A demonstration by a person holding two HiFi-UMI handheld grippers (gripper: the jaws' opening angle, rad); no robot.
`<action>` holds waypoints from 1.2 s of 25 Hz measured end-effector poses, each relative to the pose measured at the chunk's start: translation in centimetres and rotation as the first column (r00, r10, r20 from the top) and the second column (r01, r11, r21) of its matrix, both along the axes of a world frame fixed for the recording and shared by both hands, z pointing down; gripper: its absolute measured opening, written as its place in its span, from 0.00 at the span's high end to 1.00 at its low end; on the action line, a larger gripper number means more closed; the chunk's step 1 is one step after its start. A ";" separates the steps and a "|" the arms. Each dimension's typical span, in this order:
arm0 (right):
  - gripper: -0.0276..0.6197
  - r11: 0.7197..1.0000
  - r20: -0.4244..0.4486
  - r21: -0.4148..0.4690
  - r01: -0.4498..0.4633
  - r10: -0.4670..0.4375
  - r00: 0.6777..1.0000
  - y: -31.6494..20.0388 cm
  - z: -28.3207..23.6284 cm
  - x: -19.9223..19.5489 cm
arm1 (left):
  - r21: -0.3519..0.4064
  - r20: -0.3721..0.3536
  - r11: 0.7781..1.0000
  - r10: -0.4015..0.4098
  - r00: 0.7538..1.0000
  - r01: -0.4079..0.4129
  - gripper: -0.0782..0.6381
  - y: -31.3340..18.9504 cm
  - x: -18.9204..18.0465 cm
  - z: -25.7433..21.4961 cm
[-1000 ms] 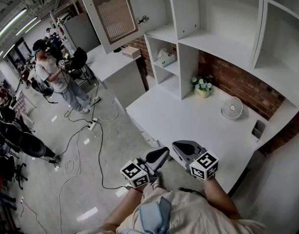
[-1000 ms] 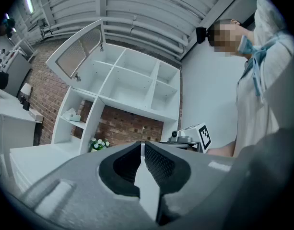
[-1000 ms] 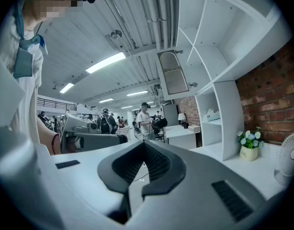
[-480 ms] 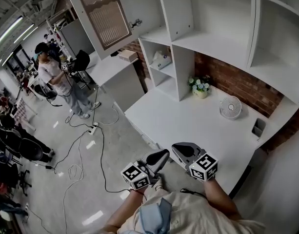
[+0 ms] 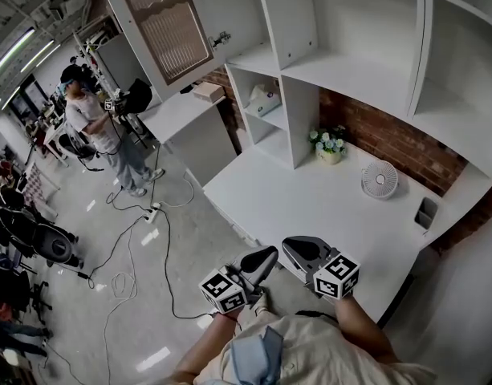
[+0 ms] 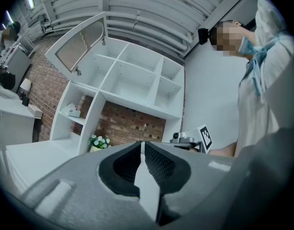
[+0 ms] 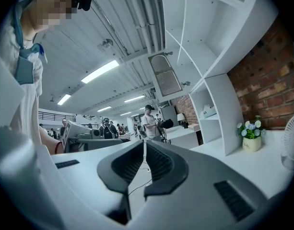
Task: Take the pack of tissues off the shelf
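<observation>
Tissue pack (image 5: pixel 267 100) x1 on shelf (image 5: pixel 298 119) | L hand-held gripper (image 6: pixel 142 145) clenched, empty | R hand-held gripper (image 7: pixel 144 143) clenched, empty | fan (image 5: pixel 381 177) x1

I've got the pack of tissues (image 5: pixel 266 100) on the white shelf (image 5: pixel 271 114). It's in the narrow column at the unit's left end. It sits in the middle compartment of that column, with one cubby above it and one below that reaches down to the worktop (image 5: pixel 310 207). The pack is small and pale, whitish with a faint green tint. It's resting flat on the board, and what looks like a tuft of tissue pokes up from its top. Too small from here to read any print. Both gripper views show it on that same board, upright and untouched.
</observation>
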State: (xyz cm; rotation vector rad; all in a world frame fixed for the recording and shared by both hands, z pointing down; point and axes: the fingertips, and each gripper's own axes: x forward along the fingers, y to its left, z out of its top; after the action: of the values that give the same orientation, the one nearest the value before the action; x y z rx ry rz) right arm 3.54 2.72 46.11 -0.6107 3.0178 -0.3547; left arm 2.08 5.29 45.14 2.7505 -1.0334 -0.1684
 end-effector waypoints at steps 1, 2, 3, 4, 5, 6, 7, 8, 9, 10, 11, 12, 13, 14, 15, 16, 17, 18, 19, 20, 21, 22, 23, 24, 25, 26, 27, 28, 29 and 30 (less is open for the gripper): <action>0.93 1.000 0.000 -0.002 -0.001 0.001 1.000 -0.2 0.1 0.0 | -0.002 0.000 1.000 0.001 1.000 -0.001 0.88 -0.2 0.0 0.1; 0.93 1.000 0.000 -0.003 -0.002 0.002 1.000 -0.5 0.1 -0.1 | -0.005 0.000 1.000 0.001 1.000 -0.001 0.88 -0.4 -0.1 0.2; 0.93 1.000 0.002 -0.003 -0.004 0.004 1.000 -0.7 0.1 -0.1 | -0.007 0.000 1.000 0.000 1.000 0.000 0.88 -0.6 -0.1 0.3; 0.93 1.000 0.004 -0.005 -0.005 0.005 1.000 -1.0 0.1 -0.1 | -0.009 0.001 1.000 -0.002 1.000 0.002 0.88 -0.8 -0.3 0.4; 0.93 1.000 0.007 -0.007 -0.006 0.006 1.000 -1.3 0.1 -0.2 | -0.010 0.001 1.000 -0.004 1.000 0.004 0.88 -1.0 -0.4 0.5; 0.93 1.000 0.009 -0.010 -0.006 0.006 1.000 -1.6 0.1 -0.3 | -0.012 0.001 1.000 -0.006 1.000 0.006 0.88 -1.3 -0.5 0.5; 0.93 1.000 0.010 -0.013 -0.006 0.006 1.000 -1.9 0.1 -0.4 | -0.014 0.002 1.000 -0.008 1.000 0.008 0.88 -1.5 -0.7 0.5; 0.93 1.000 0.011 -0.017 -0.006 0.006 1.000 -2.1 0.2 -0.5 | -0.017 0.002 1.000 -0.010 1.000 0.010 0.88 -1.8 -0.8 0.5; 0.93 1.000 0.010 -0.021 -0.005 0.005 1.000 -2.4 0.2 -0.7 | -0.019 0.001 1.000 -0.012 1.000 0.012 0.88 -2.1 -1.0 0.5; 0.93 1.000 0.010 -0.024 -0.005 0.005 1.000 -2.7 0.4 -0.8 | -0.021 0.001 1.000 -0.013 1.000 0.013 0.88 -2.5 -1.2 0.6; 0.93 1.000 0.011 -0.028 -0.005 0.005 1.000 -3.0 0.5 -1.0 | -0.023 0.000 1.000 -0.014 1.000 0.014 0.88 -2.8 -1.4 0.7; 0.93 1.000 0.011 -0.030 -0.005 0.005 1.000 -3.4 0.5 -1.2 | -0.024 0.000 1.000 -0.013 1.000 0.013 0.88 -3.2 -1.5 0.8; 0.93 0.999 0.012 -0.031 -0.005 0.005 1.000 -3.8 0.6 -1.4 | -0.026 -0.002 1.000 -0.013 1.000 0.012 0.88 -3.6 -1.7 0.8; 0.93 0.999 0.012 -0.032 -0.007 0.007 1.000 -4.2 0.5 -1.6 | -0.027 -0.002 1.000 -0.010 1.000 0.010 0.88 -4.0 -1.9 0.9; 0.93 0.999 0.012 -0.034 -0.010 0.010 1.000 -4.6 0.5 -1.7 | -0.027 -0.003 1.000 -0.007 1.000 0.007 0.88 -4.5 -2.1 1.0; 0.93 0.999 0.013 -0.035 -0.014 0.014 1.000 -5.1 0.4 -1.9 | -0.026 -0.004 1.000 -0.003 1.000 0.003 0.88 -5.0 -2.3 1.0; 0.93 0.999 0.013 -0.037 -0.018 0.018 1.000 -5.5 0.4 -2.1 | -0.027 -0.007 1.000 -0.001 1.000 0.001 0.88 -5.5 -2.5 1.0; 0.93 0.999 0.013 -0.038 -0.022 0.023 1.000 -6.0 0.4 -2.2 | -0.030 -0.013 1.000 -0.001 1.000 0.001 0.88 -6.0 -2.7 0.9; 0.93 0.999 0.011 -0.040 -0.026 0.027 1.000 -6.5 0.4 -2.4 | -0.032 -0.019 0.999 -0.002 1.000 0.001 0.88 -6.5 -2.9 0.9; 0.93 0.999 0.007 -0.042 -0.031 0.031 0.999 -6.9 0.4 -2.6 | -0.033 -0.022 0.999 -0.001 1.000 0.000 0.88 -7.0 -3.2 0.9; 0.93 0.998 0.003 -0.044 -0.035 0.035 0.999 -7.4 0.5 -2.8 | -0.034 -0.025 0.999 0.000 1.000 -0.001 0.88 -7.6 -3.6 0.9; 0.93 0.998 0.000 -0.046 -0.040 0.040 0.999 -7.9 0.5 -3.1 | -0.034 -0.027 0.999 0.002 1.000 -0.002 0.88 -8.1 -3.9 0.9; 0.93 0.998 -0.003 -0.049 -0.045 0.045 0.999 -8.4 0.5 -3.3 | -0.035 -0.028 0.999 0.004 1.000 -0.005 0.88 -8.7 -4.3 0.9; 0.93 0.997 -0.004 -0.052 -0.051 0.051 0.999 -8.8 0.5 -3.6 | -0.035 -0.029 0.999 0.008 1.000 -0.009 0.88 -9.2 -4.6 1.0; 0.93 0.997 -0.005 -0.054 -0.058 0.057 0.998 -9.3 0.5 -3.8 | -0.035 -0.030 0.999 0.012 0.999 -0.013 0.88 -9.7 -5.0 1.0; 0.93 0.996 -0.006 -0.056 -0.065 0.064 0.998 -9.8 0.5 -4.0 | -0.036 -0.030 0.999 0.018 0.999 -0.019 0.88 -10.2 -5.3 1.0; 0.93 0.996 -0.008 -0.058 -0.071 0.071 0.997 -10.3 0.5 -4.3 | -0.037 -0.030 0.999 0.023 0.999 -0.025 0.88 -10.7 -5.6 1.1; 0.93 0.995 -0.010 -0.060 -0.077 0.077 0.997 -10.7 0.5 -4.5 | -0.038 -0.028 0.999 0.030 0.999 -0.031 0.88 -11.2 -5.9 1.1; 0.93 0.995 -0.012 -0.061 -0.082 0.082 0.997 -11.2 0.5 -4.8 | -0.039 -0.027 0.999 0.036 0.999 -0.037 0.88 -11.7 -6.3 1.2; 0.93 0.994 -0.013 -0.061 -0.087 0.086 0.996 -11.7 0.5 -5.2 | -0.039 -0.025 0.998 0.042 0.999 -0.042 0.88 -12.2 -6.7 1.3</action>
State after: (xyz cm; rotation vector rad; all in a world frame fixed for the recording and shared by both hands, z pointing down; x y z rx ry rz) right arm -1.64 -8.93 46.59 -0.7471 2.9882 -0.4430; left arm -4.57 -6.88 46.47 2.7253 -0.9616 -0.1718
